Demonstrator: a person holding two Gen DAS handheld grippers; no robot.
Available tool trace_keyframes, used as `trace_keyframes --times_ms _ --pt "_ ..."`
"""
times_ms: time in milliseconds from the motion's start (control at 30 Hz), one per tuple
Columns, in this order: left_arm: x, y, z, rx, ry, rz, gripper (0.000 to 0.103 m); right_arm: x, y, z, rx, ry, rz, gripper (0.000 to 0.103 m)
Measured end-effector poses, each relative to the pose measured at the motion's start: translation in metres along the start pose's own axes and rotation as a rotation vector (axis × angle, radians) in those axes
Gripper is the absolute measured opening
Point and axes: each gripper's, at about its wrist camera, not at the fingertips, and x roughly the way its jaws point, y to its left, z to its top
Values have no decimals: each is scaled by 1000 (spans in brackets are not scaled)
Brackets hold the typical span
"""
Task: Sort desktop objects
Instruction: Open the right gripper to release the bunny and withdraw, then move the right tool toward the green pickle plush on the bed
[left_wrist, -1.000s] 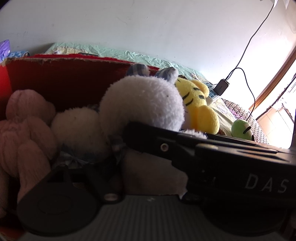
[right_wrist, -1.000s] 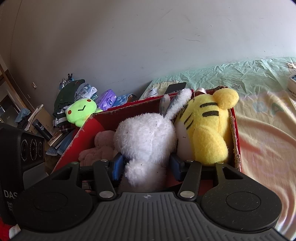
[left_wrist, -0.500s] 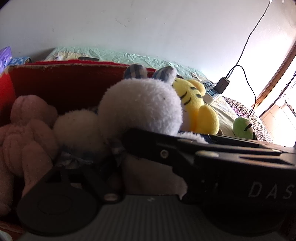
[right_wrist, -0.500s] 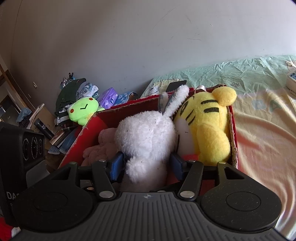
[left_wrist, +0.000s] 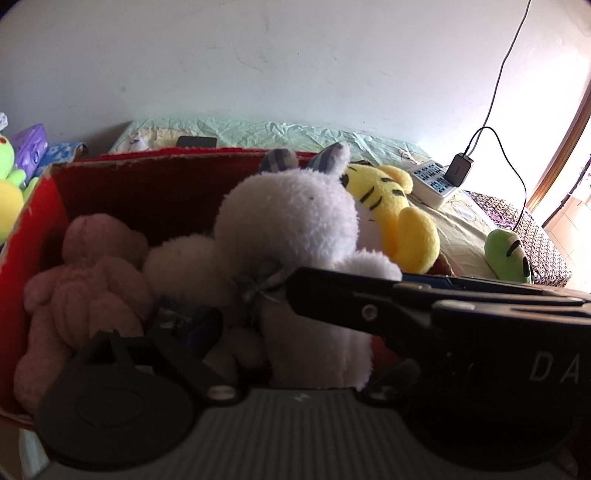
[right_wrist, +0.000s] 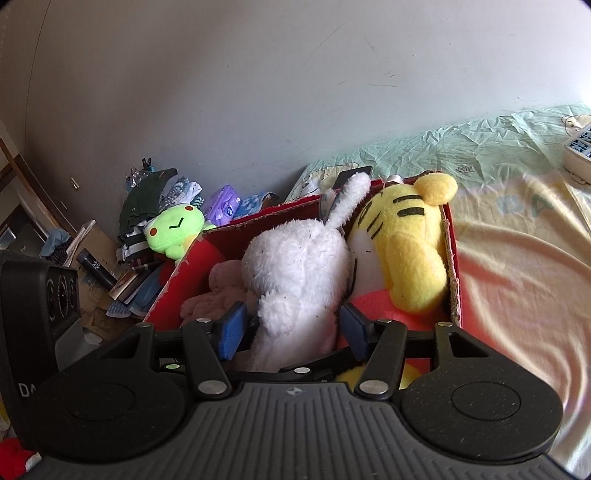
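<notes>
A red cardboard box (right_wrist: 453, 280) on the bed holds a white plush rabbit (right_wrist: 299, 273), a yellow striped tiger plush (right_wrist: 410, 254) and a pink plush (right_wrist: 218, 291). My right gripper (right_wrist: 291, 326) is open, its blue pads on either side of the rabbit's lower body with small gaps. In the left wrist view the rabbit (left_wrist: 288, 236), tiger (left_wrist: 402, 221), pink plush (left_wrist: 85, 291) and box (left_wrist: 147, 184) fill the middle. My left gripper (left_wrist: 295, 332) sits low against the rabbit; the right gripper's black body covers its right finger, so its state is unclear.
A bright green frog plush (right_wrist: 173, 229) lies left of the box beside a pile of clothes and books. Another green plush (left_wrist: 508, 254), a white power strip (left_wrist: 432, 181) and a charger with cable (left_wrist: 460, 168) lie on the bed to the right.
Both grippers have pulled back and upward from the box. The right gripper's pads have spread slightly away from the rabbit, which stays in the box.
</notes>
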Motion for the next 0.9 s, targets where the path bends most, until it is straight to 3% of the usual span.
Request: trace_keyframes --times_ms 533,900 --pt "-43 -13 -16 -28 -38 136 100 -30 -2 -11 47 -43 -14 60" --pt "-66 -75 -16 89 -69 291 102 -67 -24 -17 69 -78 4 60"
